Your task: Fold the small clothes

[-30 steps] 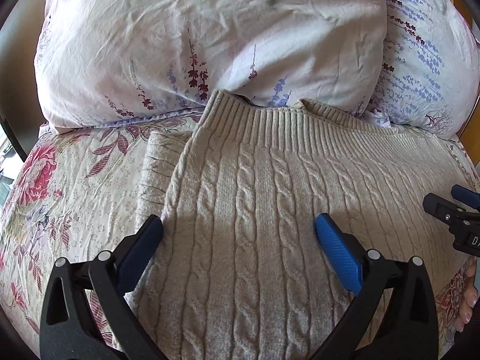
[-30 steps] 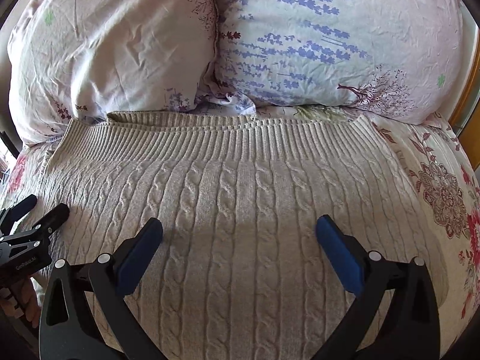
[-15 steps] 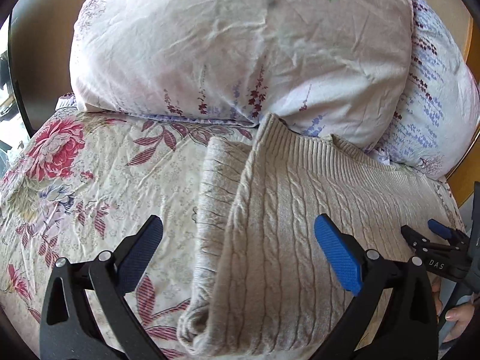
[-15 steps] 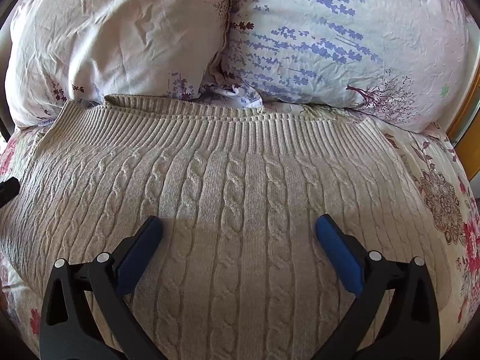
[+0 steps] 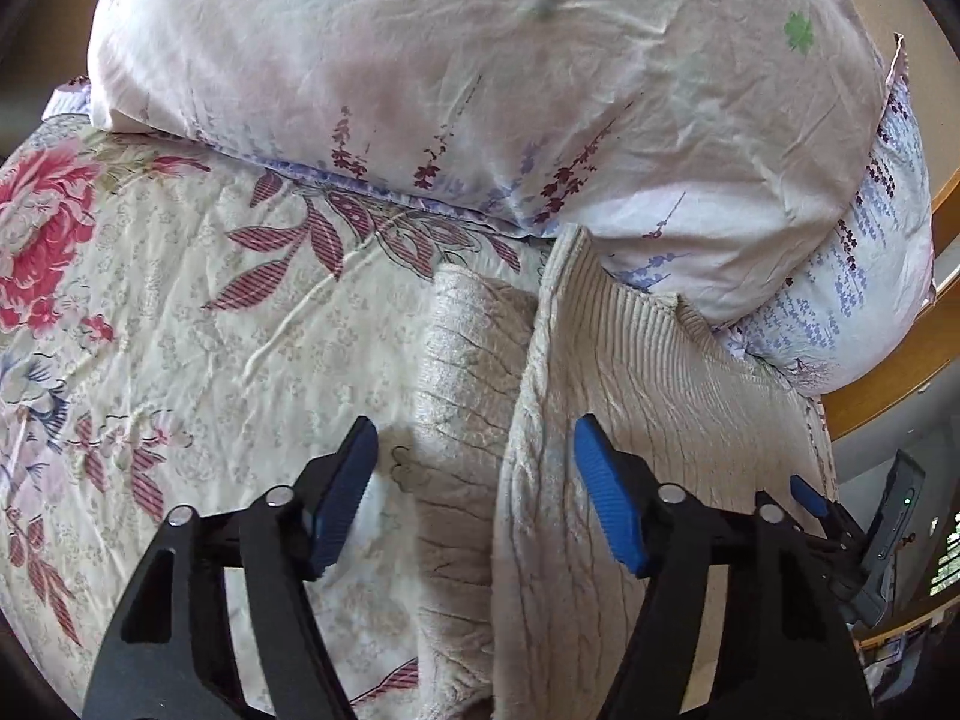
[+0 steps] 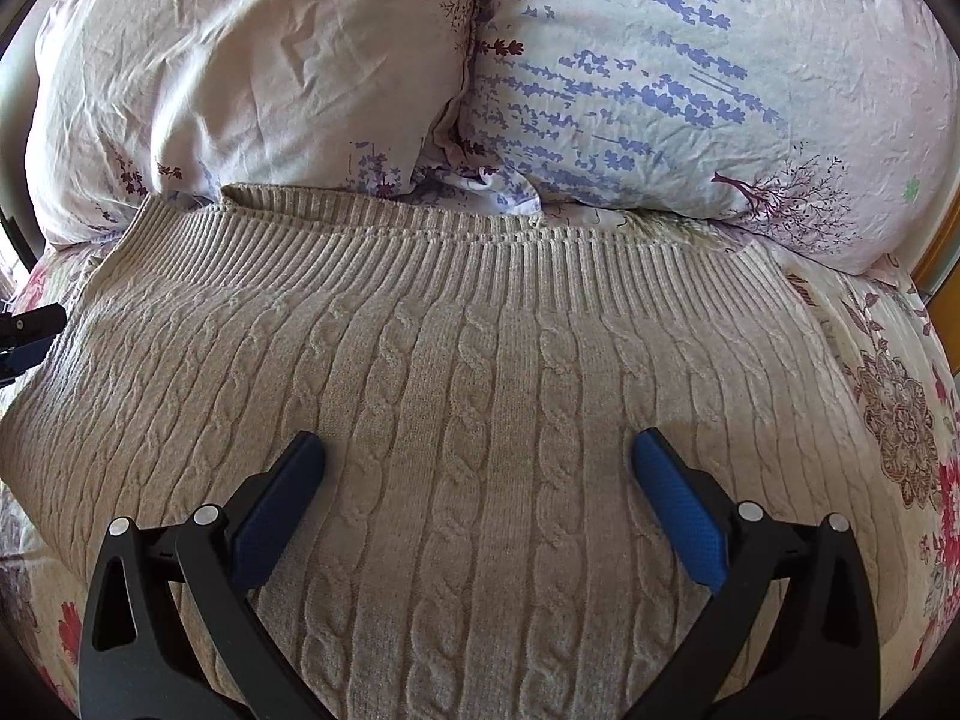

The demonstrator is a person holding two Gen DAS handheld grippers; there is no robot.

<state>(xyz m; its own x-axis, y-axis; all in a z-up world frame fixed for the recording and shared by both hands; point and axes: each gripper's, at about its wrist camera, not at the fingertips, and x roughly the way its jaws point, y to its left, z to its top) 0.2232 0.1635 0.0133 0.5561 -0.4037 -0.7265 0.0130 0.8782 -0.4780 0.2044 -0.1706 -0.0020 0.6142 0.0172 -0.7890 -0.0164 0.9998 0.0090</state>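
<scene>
A beige cable-knit sweater (image 6: 480, 420) lies flat on the floral bedspread, its ribbed hem toward the pillows. In the left wrist view the sweater (image 5: 630, 420) shows its left edge, with a folded-in sleeve (image 5: 462, 372) lying beside the body. My left gripper (image 5: 474, 480) is open and empty, straddling that left edge just above it. My right gripper (image 6: 477, 480) is open and empty, hovering low over the middle of the sweater. The right gripper also shows at the right edge of the left wrist view (image 5: 840, 516).
Two floral pillows (image 6: 240, 72) (image 6: 690, 78) lie against the sweater's far edge. The floral bedspread (image 5: 180, 330) extends to the left of the sweater. A wooden bed frame (image 5: 900, 360) runs along the right side.
My left gripper has swung left from over the sweater's body to its left edge, and its jaws have narrowed somewhat. The right gripper has moved slightly closer to the sweater.
</scene>
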